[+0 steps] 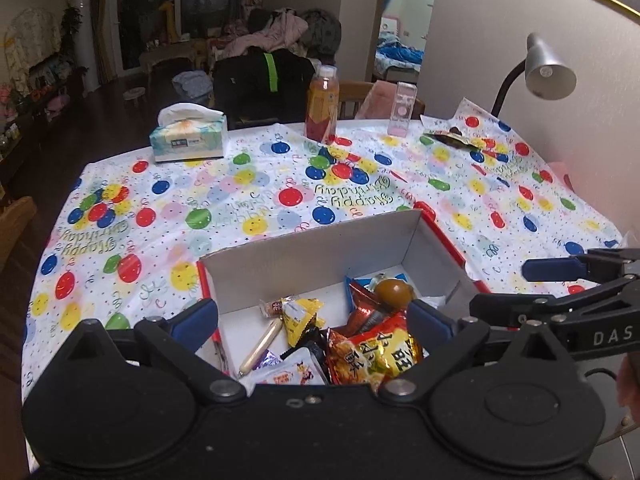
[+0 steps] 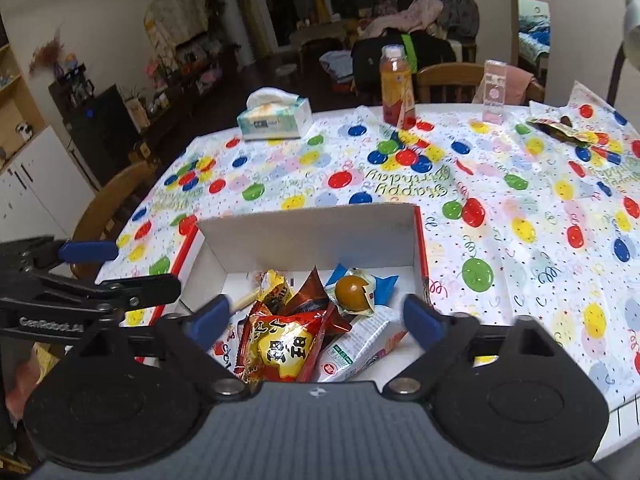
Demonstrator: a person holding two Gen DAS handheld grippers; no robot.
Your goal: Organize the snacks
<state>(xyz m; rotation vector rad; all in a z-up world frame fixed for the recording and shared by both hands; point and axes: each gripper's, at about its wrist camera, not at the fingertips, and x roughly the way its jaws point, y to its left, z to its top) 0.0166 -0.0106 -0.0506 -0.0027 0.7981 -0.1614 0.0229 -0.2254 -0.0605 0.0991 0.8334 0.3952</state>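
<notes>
- Table (image 1: pixel 256 168) under balloon cloth, tissue box (image 1: pixel 188 138) at 11 o'clock, bottle (image 1: pixel 322 106) at 12.
- Box (image 1: pixel 320 252) near edge, at 6 o'clock, holding snacks (image 2: pixel 280 344).
- Left gripper (image 1: pixel 312 316) spread wide, empty, above box.
- Right gripper (image 2: pixel 316 316) likewise wide, empty.

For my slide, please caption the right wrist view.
Open hand-held gripper above snacks in box.

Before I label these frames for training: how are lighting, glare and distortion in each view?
Left wrist view: dim indoor light, dark room behind; fisheye curves the table edge; glare on the foil snack packets in the box. Right wrist view: brighter; same barrel bend, tablecloth sharp, glare on the yellow packet, background soft.
</notes>
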